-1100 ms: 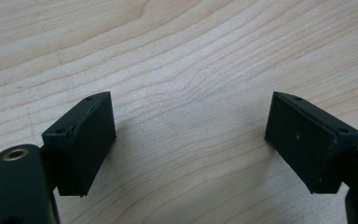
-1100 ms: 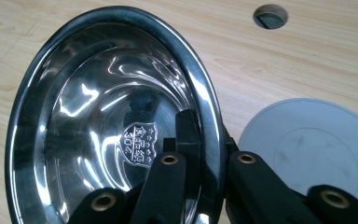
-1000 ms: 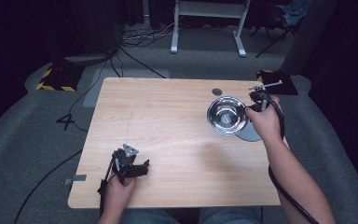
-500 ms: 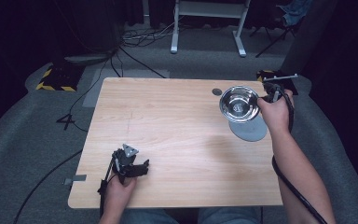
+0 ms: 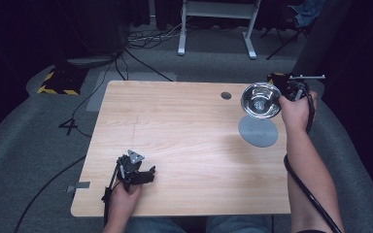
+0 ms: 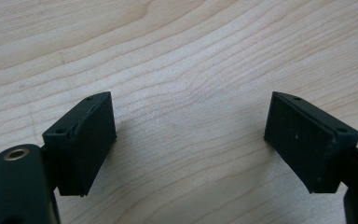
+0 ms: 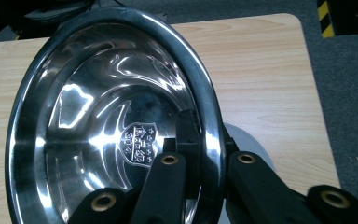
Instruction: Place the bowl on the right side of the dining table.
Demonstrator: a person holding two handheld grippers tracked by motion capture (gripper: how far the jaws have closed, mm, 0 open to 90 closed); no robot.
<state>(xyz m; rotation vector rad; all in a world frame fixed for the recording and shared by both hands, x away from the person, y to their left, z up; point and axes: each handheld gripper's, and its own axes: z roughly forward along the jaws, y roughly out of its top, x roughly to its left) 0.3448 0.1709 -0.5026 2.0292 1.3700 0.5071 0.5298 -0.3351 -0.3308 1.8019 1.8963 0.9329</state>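
The right tongs [image 5: 287,92] grip a polished steel bowl [image 5: 261,100] by its rim at the far right corner of the tabletop [image 5: 184,145]. In the right gripper view, one jaw sits inside the bowl [image 7: 116,121] and the other outside, with the rim clamped between them. The bowl is held clear of the tabletop and tilted, its open side facing up and toward the camera in the high view. A stamped emblem marks its inner base. A grey round mat [image 5: 258,130] lies flat on the tabletop just below the bowl in the high view. The left tongs [image 5: 143,175] rest near the tabletop's near-left edge, held by the left hand [image 5: 121,196]. In the left gripper view, the jaws stand wide apart over bare wood [image 6: 186,93], gripping nothing.
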